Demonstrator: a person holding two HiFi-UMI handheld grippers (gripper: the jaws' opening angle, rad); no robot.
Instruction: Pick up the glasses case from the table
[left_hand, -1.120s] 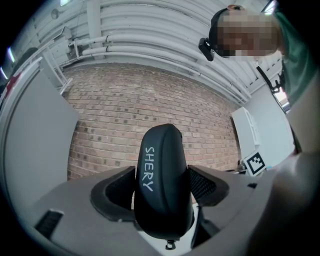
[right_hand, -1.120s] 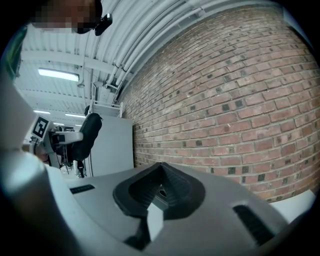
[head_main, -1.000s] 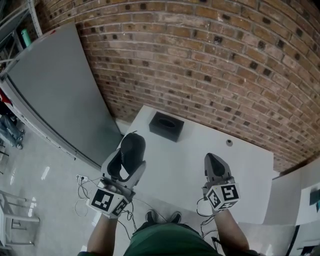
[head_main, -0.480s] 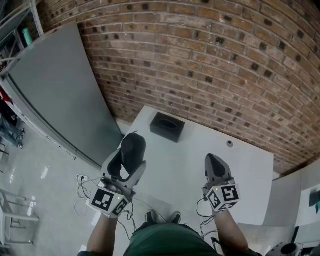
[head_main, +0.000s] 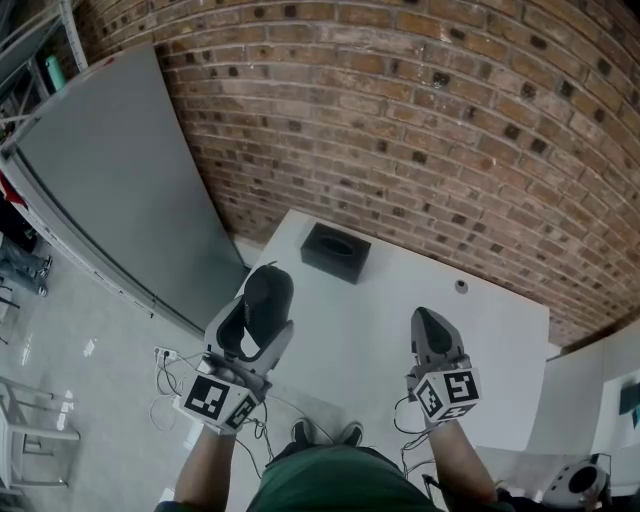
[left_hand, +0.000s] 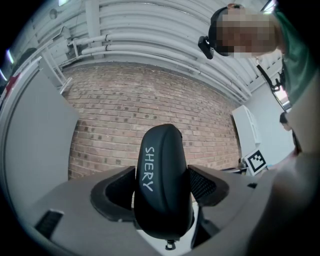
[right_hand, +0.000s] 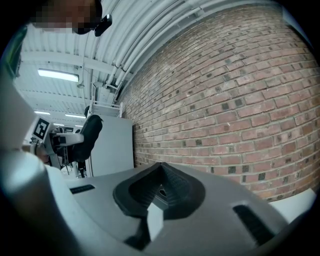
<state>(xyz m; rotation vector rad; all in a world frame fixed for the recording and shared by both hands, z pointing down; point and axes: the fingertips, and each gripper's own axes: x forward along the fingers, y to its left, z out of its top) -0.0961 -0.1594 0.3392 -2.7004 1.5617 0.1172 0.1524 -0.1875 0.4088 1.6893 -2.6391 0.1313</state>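
The black glasses case (head_main: 266, 298), with white lettering on its side, is held raised over the near left edge of the white table (head_main: 370, 335). My left gripper (head_main: 257, 318) is shut on it. In the left gripper view the case (left_hand: 162, 185) stands upright between the two dark pads (left_hand: 118, 187) and fills the gap. In the right gripper view the case (right_hand: 87, 135) shows at far left. My right gripper (head_main: 432, 333) hovers over the table's near right part, its jaws (right_hand: 160, 192) shut with nothing between them.
A black box (head_main: 335, 253) sits at the table's far left corner, a small round fitting (head_main: 460, 286) near the far edge. A brick wall (head_main: 420, 130) runs behind the table. A grey panel (head_main: 110, 190) leans at left, and cables (head_main: 165, 362) lie on the floor.
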